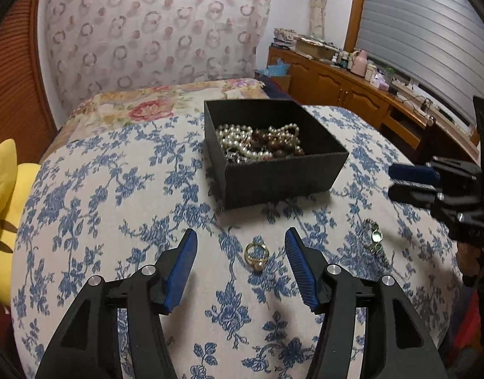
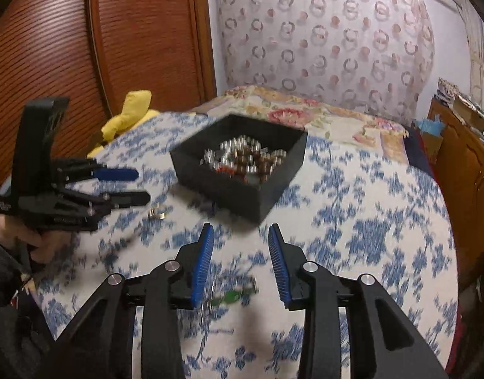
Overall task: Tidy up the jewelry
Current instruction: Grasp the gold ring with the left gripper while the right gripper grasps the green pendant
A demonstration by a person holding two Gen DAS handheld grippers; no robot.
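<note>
A black open box holds pearl and brown bead strands on the blue-flowered bedspread. A gold ring lies on the cloth just ahead of my left gripper, between its open fingers. A green-stone piece of jewelry lies to the right of it. My right gripper is open and empty; the green-stone piece lies blurred between its fingers. The box and the ring also show in the right wrist view, and so does the left gripper.
A yellow plush toy lies at the bed's left edge. A floral quilt covers the far end of the bed. A wooden sideboard with clutter stands at the right under a shuttered window. A wooden wardrobe stands on the left.
</note>
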